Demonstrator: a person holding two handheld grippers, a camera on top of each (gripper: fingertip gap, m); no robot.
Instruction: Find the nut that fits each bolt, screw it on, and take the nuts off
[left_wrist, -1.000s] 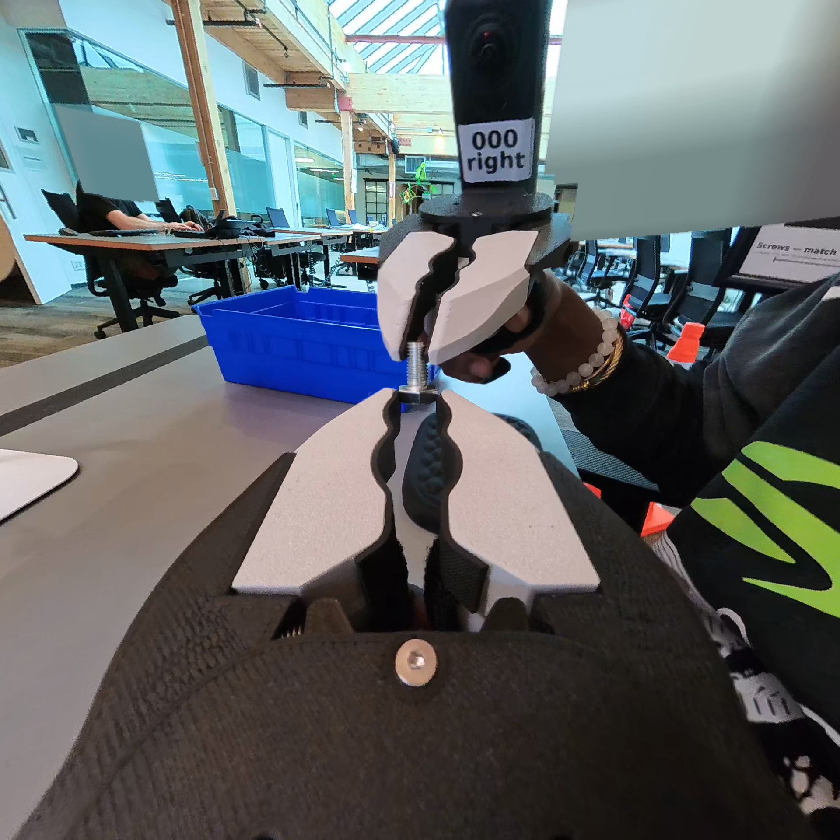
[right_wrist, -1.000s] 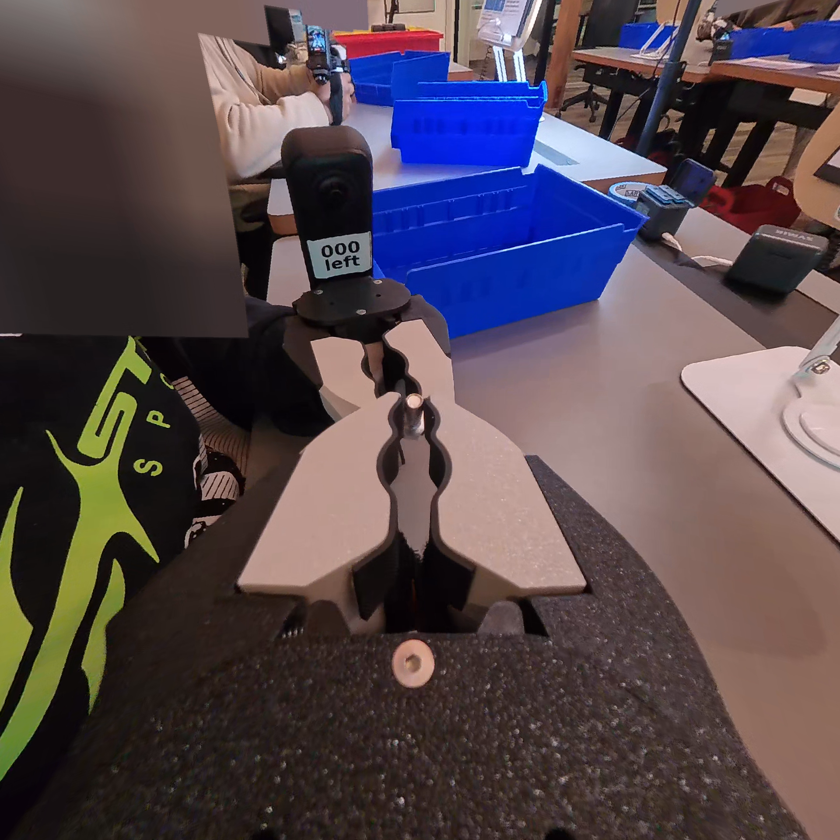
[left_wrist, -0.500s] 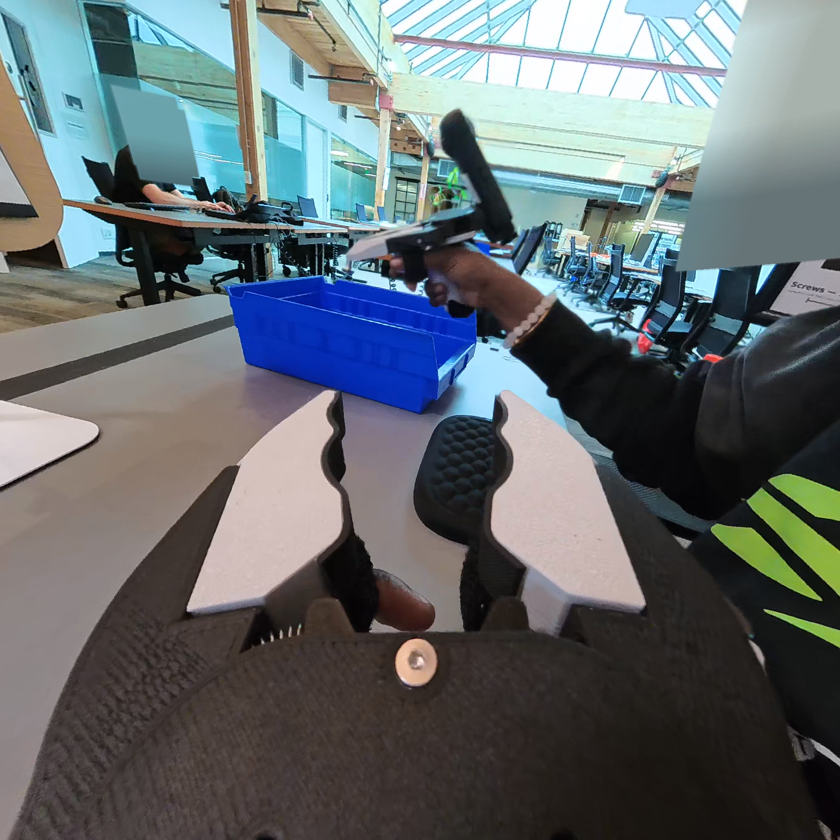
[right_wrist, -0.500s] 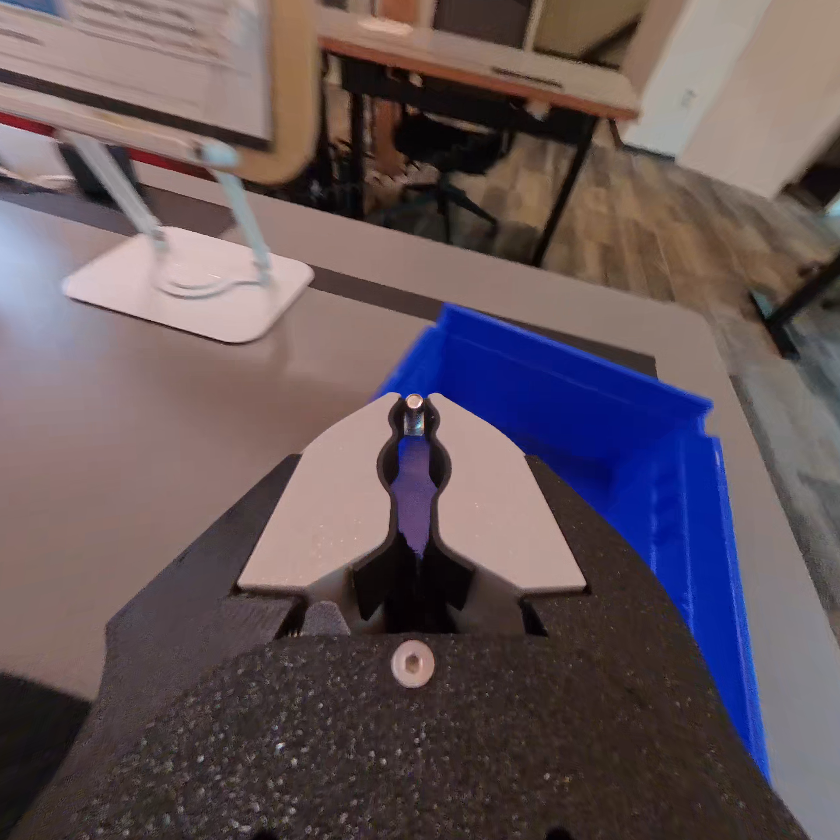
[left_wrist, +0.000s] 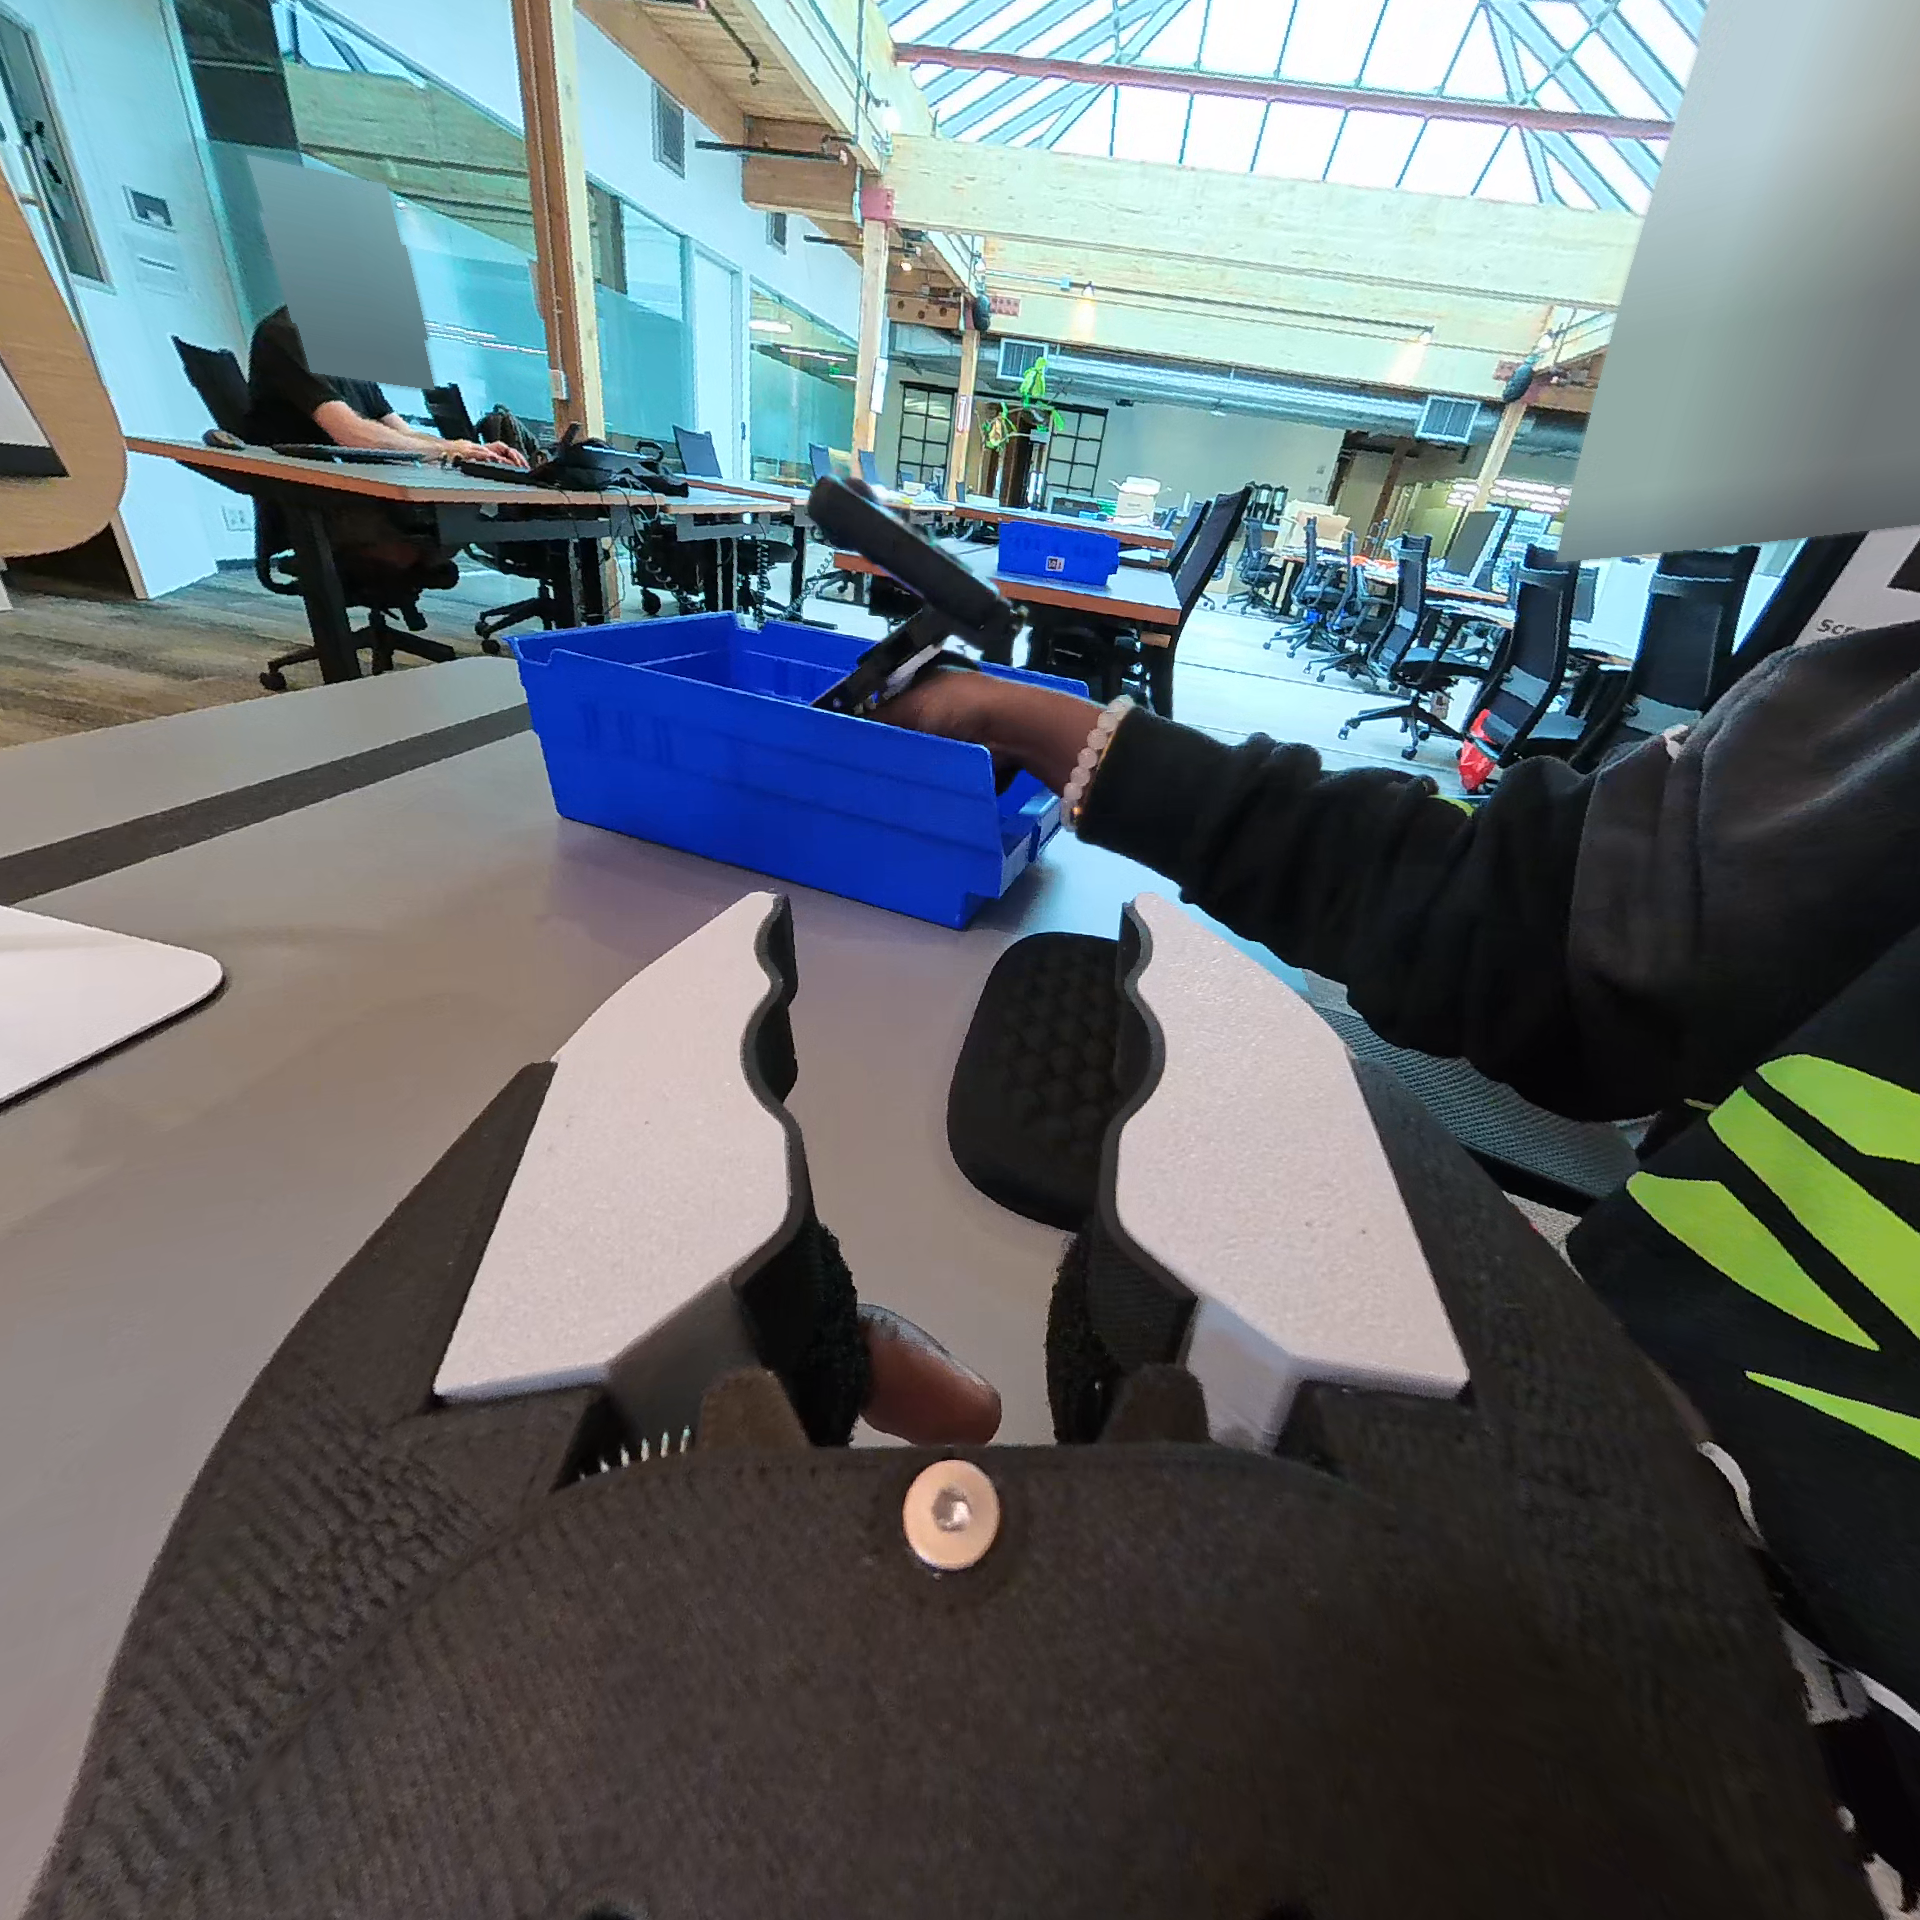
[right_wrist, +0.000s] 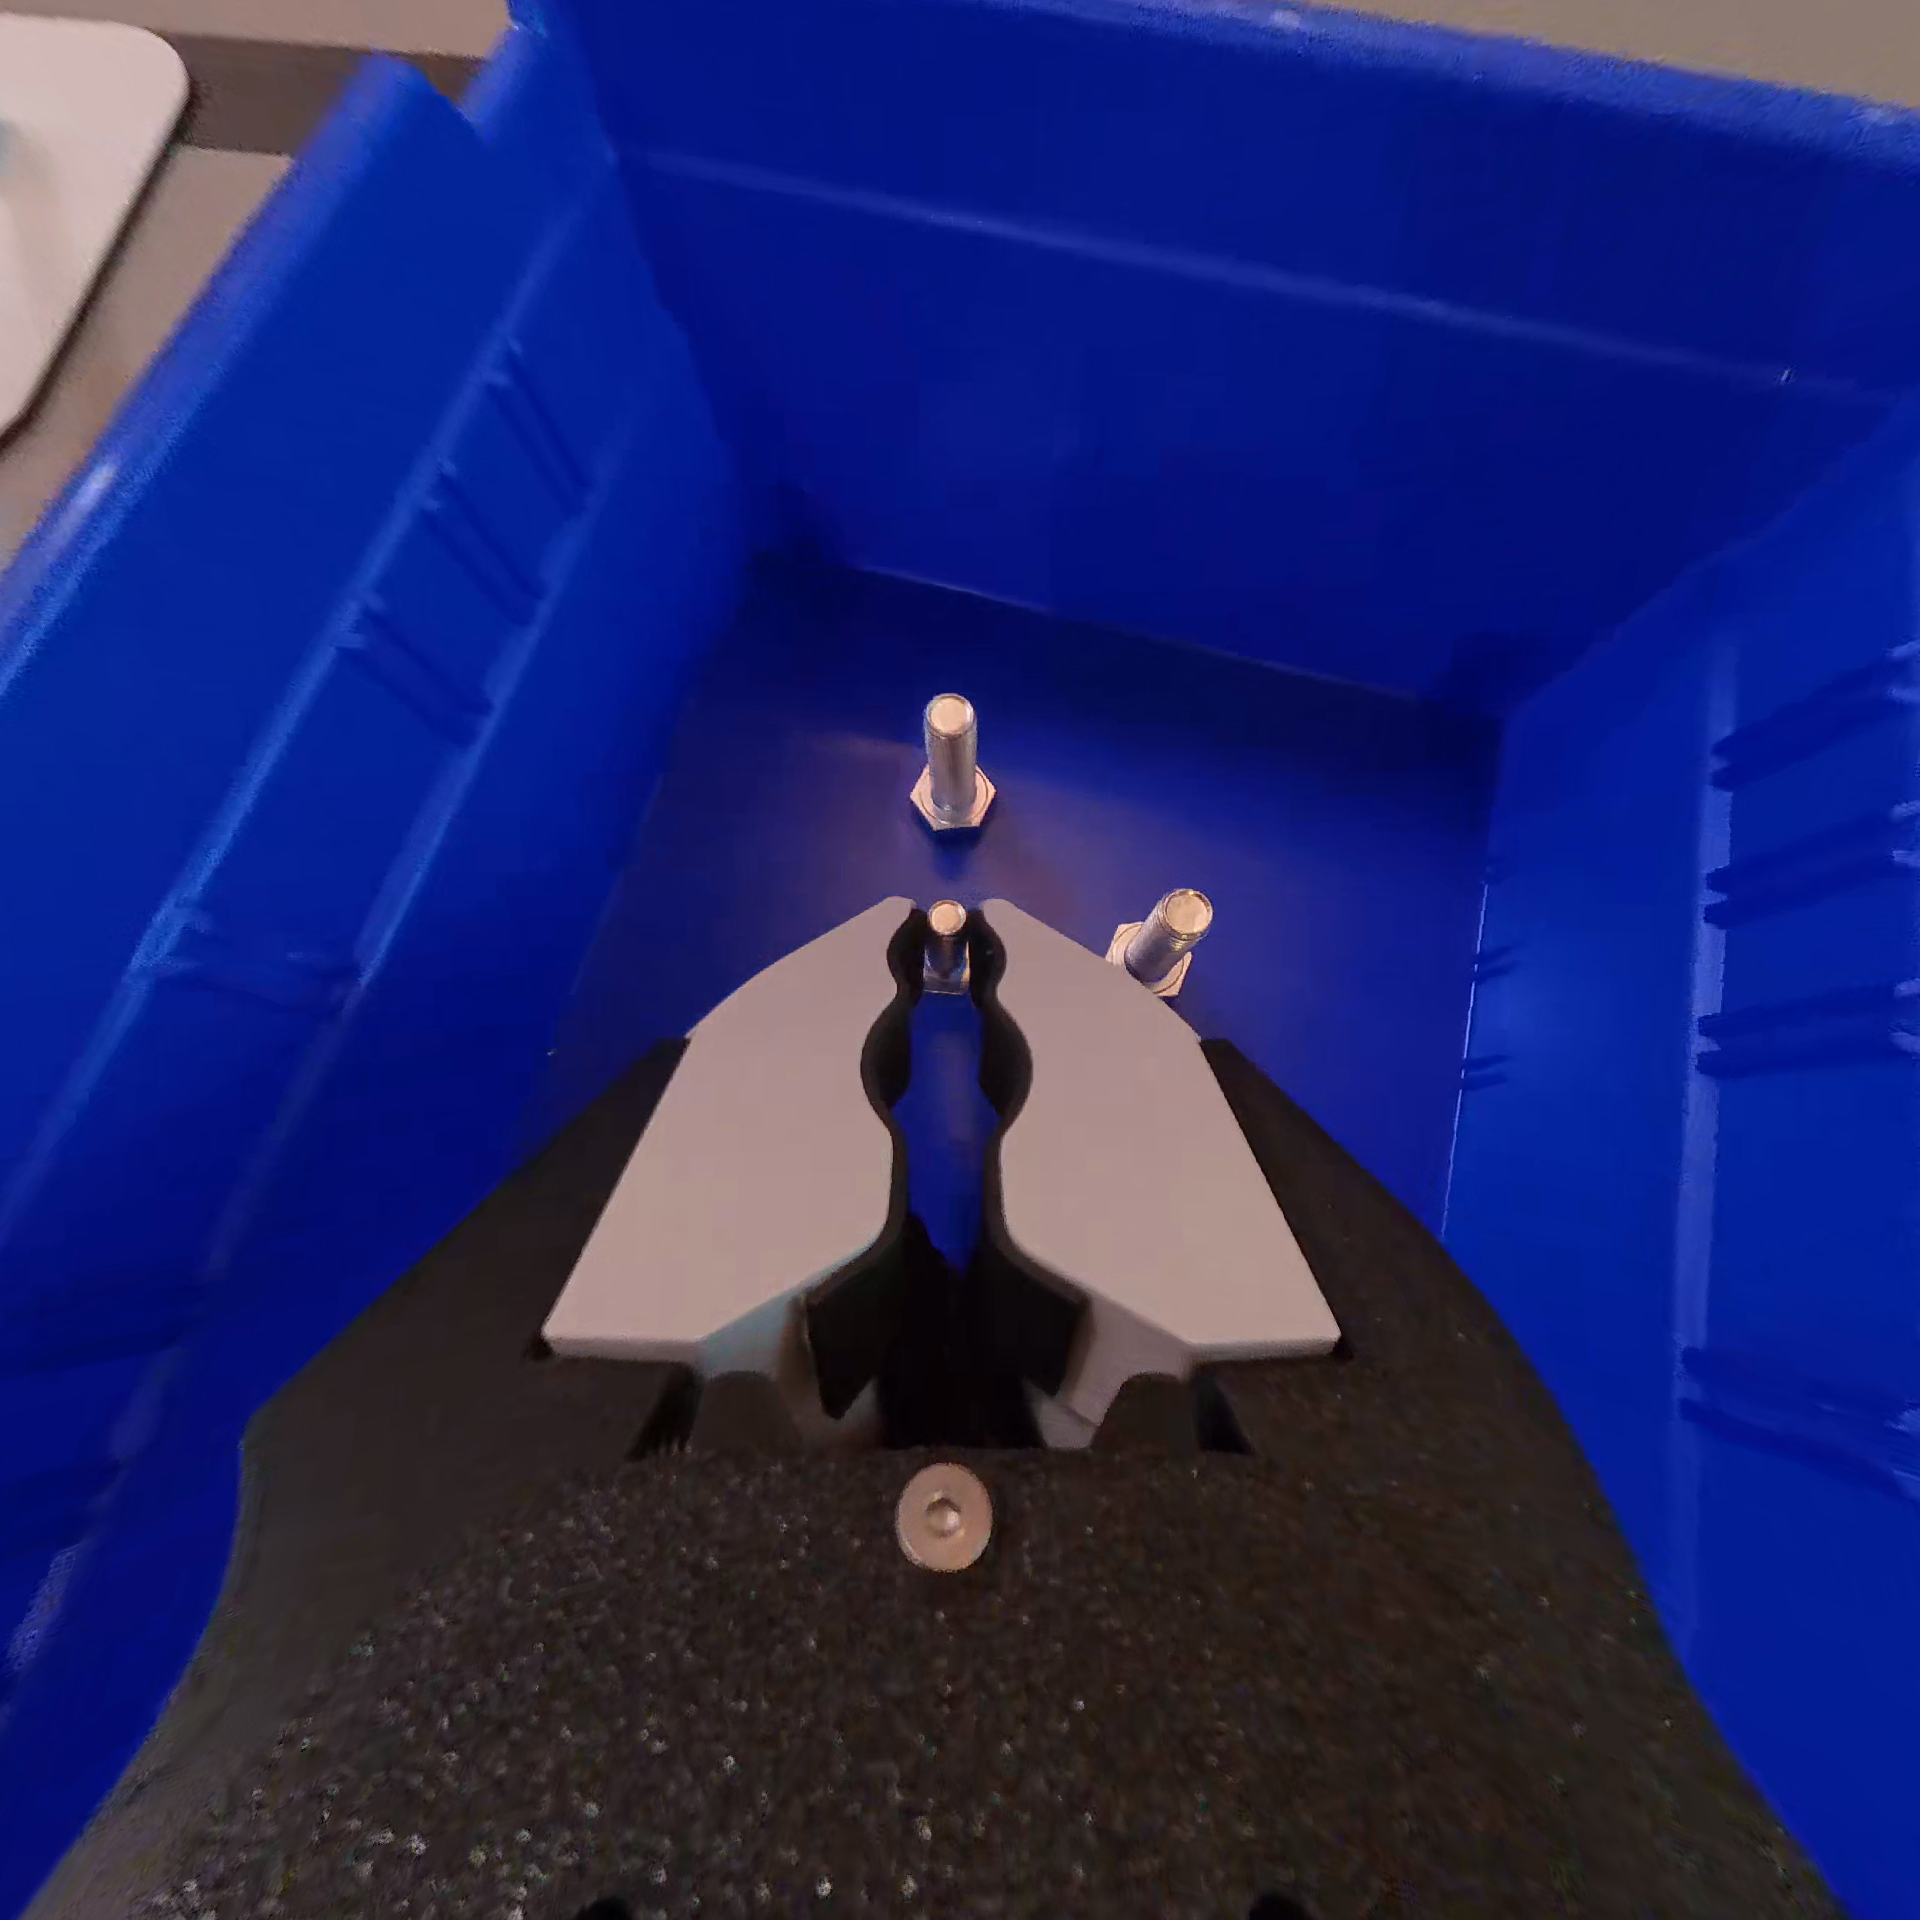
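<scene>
With the right gripper (right_wrist: 948, 914) clenched on a small silver steel bolt (right_wrist: 945, 940) inside the blue plastic bin (right_wrist: 1195, 343), we lower it onto the bin floor clear of two standing bolts (right_wrist: 951, 764) before releasing; left gripper (left_wrist: 956, 935) released over the grey worktop (left_wrist: 343, 935).

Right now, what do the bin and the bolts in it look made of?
Bin: looks like moulded plastic, solid blue with a slight sheen and ribbed walls.
Bolts: the standing one, the leaning one and the one in the right gripper look like bright silvery metal, probably plated steel; shiny end faces, hex heads.
</scene>
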